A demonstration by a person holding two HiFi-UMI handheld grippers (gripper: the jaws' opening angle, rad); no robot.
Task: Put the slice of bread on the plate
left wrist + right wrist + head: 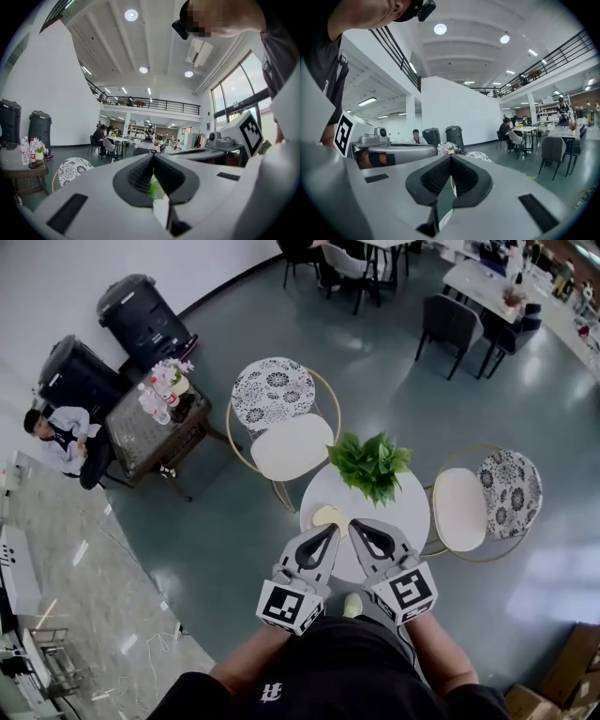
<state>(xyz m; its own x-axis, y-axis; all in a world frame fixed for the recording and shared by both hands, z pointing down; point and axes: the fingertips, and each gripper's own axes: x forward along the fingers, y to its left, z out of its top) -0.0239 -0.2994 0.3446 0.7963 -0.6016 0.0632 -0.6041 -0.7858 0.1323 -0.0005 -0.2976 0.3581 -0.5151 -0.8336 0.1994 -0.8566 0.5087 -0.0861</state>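
left gripper (330,532) and right gripper (357,527) above the round table (412,507) — both pinched together, gripping nothing.

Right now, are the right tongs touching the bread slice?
Apart. Right gripper view: the right tongs are shut on nothing, aimed across the room; head view shows the bread slice lying on the table.

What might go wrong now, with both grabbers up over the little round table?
The left gripper and right gripper are both shut and empty; coming down like that, they might shove the pale slice instead of gripping it. That slice lies near the edge of the table, so a nudge may tip it off. The leafy plant stands close behind and might get bumped.
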